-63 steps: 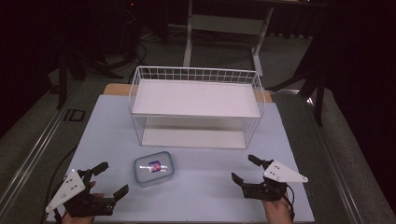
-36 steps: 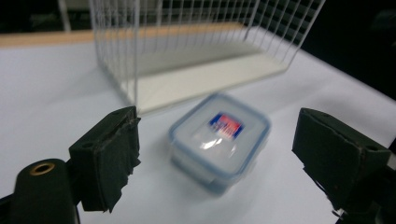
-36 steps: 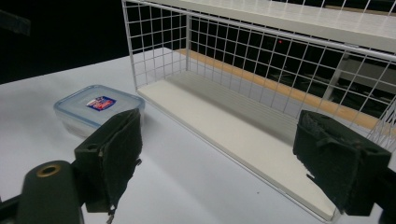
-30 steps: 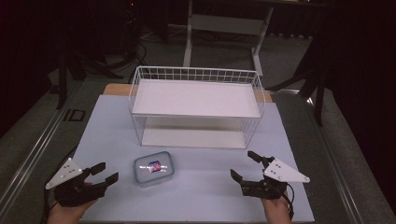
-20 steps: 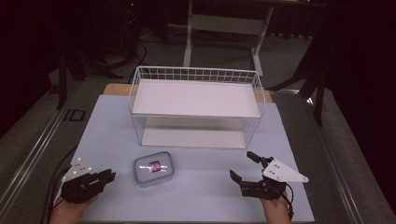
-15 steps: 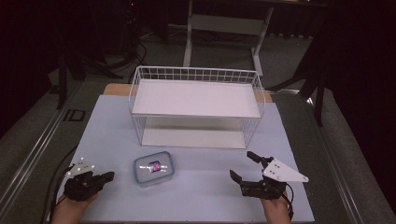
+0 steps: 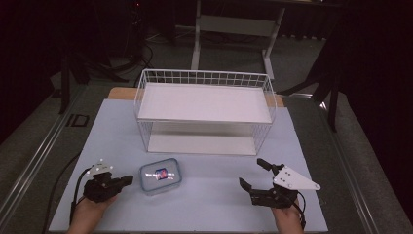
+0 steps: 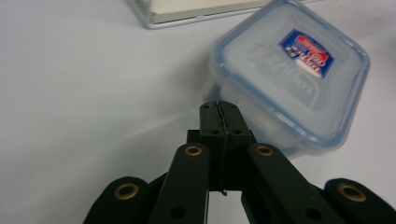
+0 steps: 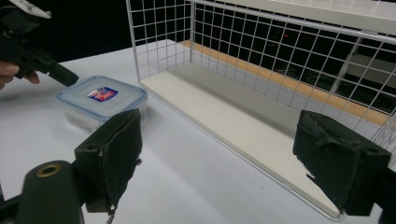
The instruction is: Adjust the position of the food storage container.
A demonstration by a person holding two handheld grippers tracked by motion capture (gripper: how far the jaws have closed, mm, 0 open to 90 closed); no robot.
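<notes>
Leftmost, the left gripper lies low over the pale table, held in a hand that comes in from the bottom edge. Its jaws are pressed together with nothing between them, and their tips point at the near side of the box, just beside it; whether they touch it I cannot tell. In the left gripper view the closed tips sit right against the box wall. That box is clear plastic with a blue-rimmed lid and a small label, lying flat on the table in front of the rack. This white wire rack stands mid-table with two shelves. Farther right, the right gripper rests near the front edge, well apart from the box, jaws spread wide and empty.
</notes>
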